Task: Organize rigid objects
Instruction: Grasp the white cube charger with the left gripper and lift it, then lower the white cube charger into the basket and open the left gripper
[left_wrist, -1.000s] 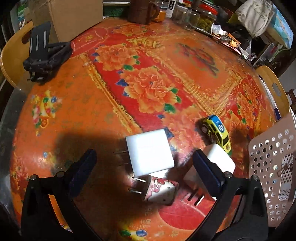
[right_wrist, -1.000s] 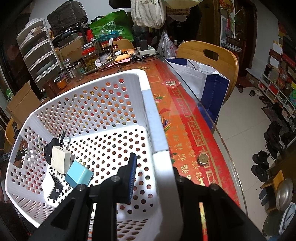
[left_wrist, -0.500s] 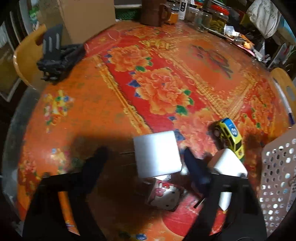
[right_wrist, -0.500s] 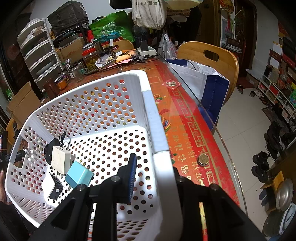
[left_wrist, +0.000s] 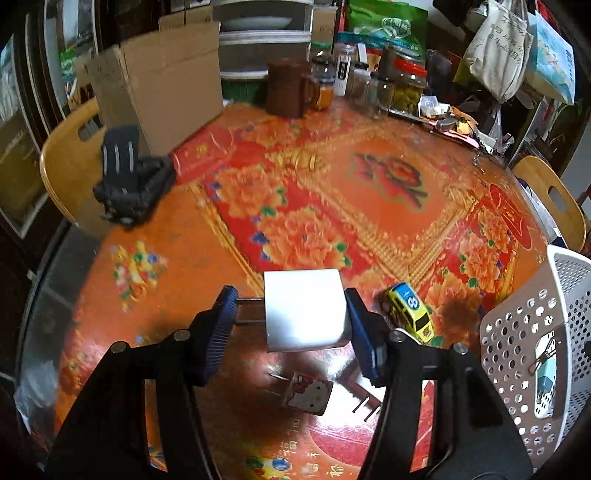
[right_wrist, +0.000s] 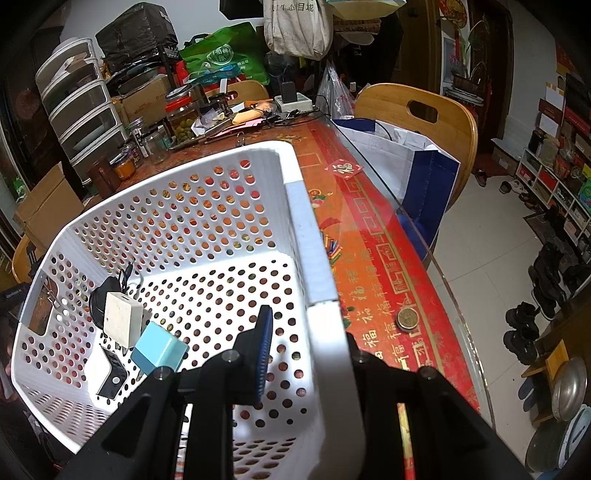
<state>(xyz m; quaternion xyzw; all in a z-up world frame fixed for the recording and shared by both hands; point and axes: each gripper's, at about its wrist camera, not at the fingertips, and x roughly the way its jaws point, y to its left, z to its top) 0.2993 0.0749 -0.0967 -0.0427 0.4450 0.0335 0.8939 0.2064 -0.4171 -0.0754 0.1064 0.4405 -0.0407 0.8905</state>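
The left gripper (left_wrist: 291, 325) is squeezing a white plug block (left_wrist: 304, 308) between its two blue pads. One pad presses the block's flat right side. The other pad meets the two metal prongs that stick out of its left side. The block looks lifted off the table (left_wrist: 369, 206), because the things under it sit lower in the view. It is likely held this way so it can be carried over to the basket (left_wrist: 532, 332), which stands off to the gripper's right.

The block is a plain, smooth white cube with soft corners. It looks hard and should not bend or squash.

Just below the gripper, a small plug with a cat face (left_wrist: 309, 392) lies on the table. A yellow toy car (left_wrist: 408, 312) sits just past the right finger. These probably still need to go in the basket too.

The right gripper (right_wrist: 306, 354) is clamped on the basket's white wall (right_wrist: 325, 332). One pad is inside the basket and the other finger is outside. This grip probably keeps the basket from sliding. Inside it, to the left of this gripper, lie a cream plug (right_wrist: 122, 323), a light blue plug (right_wrist: 159, 352) and a black and white charger (right_wrist: 110, 373).
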